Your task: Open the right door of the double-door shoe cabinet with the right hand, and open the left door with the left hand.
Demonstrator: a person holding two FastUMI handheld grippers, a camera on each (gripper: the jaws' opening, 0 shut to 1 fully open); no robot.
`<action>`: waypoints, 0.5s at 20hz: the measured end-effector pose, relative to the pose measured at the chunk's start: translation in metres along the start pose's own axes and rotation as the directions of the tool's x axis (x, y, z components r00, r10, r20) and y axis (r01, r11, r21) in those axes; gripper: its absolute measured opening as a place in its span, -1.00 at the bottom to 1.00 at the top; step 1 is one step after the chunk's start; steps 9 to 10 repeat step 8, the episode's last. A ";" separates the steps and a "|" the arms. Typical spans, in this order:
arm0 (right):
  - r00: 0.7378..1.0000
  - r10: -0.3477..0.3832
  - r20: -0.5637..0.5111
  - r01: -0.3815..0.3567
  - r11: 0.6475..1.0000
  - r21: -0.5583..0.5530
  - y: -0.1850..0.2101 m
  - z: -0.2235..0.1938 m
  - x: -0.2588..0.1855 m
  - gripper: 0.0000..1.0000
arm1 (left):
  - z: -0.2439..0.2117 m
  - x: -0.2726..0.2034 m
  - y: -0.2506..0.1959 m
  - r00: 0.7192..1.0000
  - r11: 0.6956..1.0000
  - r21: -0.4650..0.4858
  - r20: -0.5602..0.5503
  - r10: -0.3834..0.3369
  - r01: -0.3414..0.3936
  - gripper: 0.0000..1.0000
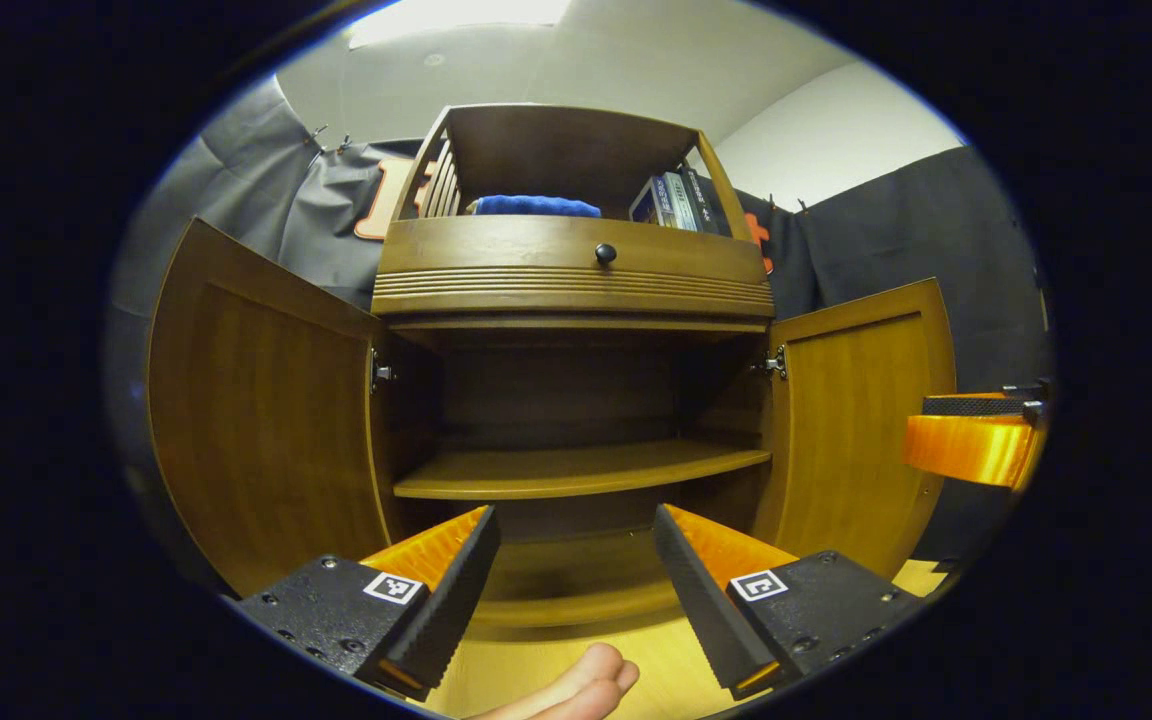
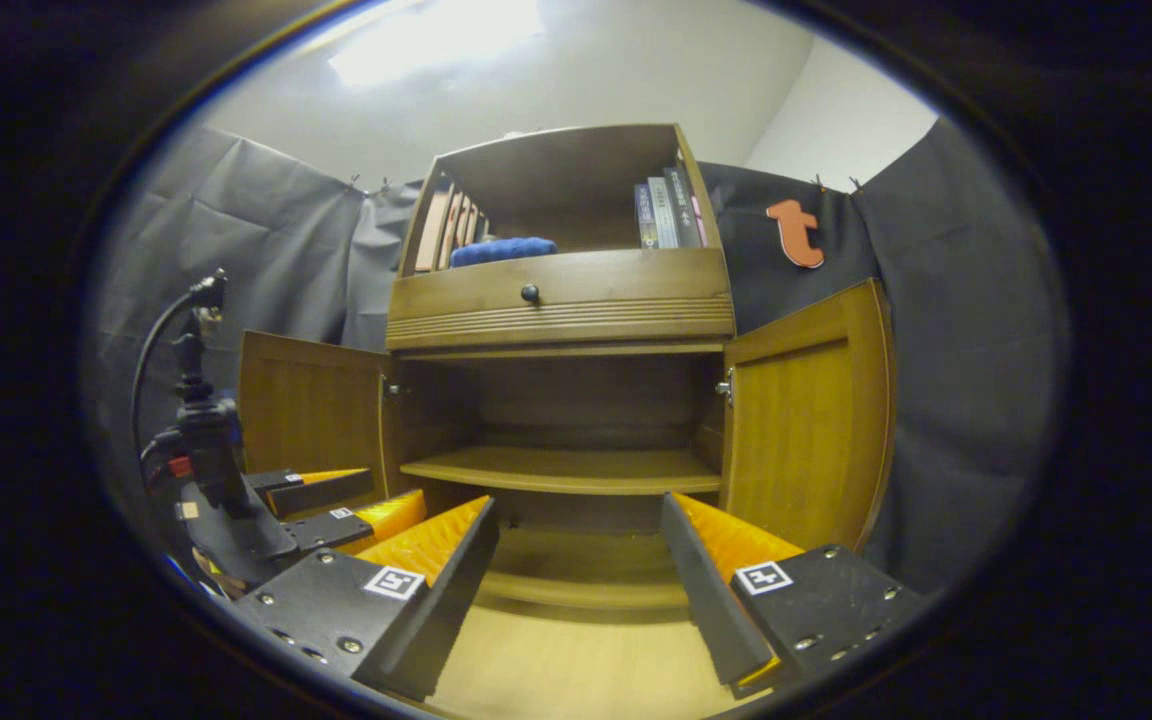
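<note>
The shoe cabinet [image 1: 576, 270] is seen straight ahead with left door [image 1: 256, 440] and right door [image 1: 861, 420] both swung wide. Left gripper [image 1: 576, 570] and right gripper [image 2: 581, 570] are held agape, empty; only withdrawal seems called for.

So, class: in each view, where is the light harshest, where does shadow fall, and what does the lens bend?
Left gripper view: ceiling light blown out, lower cabinet interior in shadow, left door bowed by fisheye. Right gripper view: glare from the ceiling light, dim shelf recess, right door curved.
</note>
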State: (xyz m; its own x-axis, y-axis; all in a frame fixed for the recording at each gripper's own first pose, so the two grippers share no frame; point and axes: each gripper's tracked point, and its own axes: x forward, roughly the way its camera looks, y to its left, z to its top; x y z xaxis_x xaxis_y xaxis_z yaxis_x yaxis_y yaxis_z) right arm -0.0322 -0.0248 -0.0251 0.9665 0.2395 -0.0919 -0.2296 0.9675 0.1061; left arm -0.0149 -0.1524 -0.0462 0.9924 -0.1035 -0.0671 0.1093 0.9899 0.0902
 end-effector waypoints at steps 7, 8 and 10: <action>0.998 0.029 -0.055 -0.031 0.999 -0.037 0.020 -0.018 0.010 0.94 | 0.003 0.001 0.005 1.000 0.999 -0.040 0.005 0.019 -0.018 0.92; 0.998 0.033 -0.052 -0.035 0.999 -0.035 0.022 -0.018 0.009 0.94 | 0.003 0.001 0.004 1.000 0.999 -0.042 0.004 0.014 -0.014 0.92; 0.998 0.033 -0.052 -0.035 0.999 -0.035 0.022 -0.018 0.009 0.94 | 0.003 0.001 0.004 1.000 0.999 -0.042 0.004 0.014 -0.014 0.92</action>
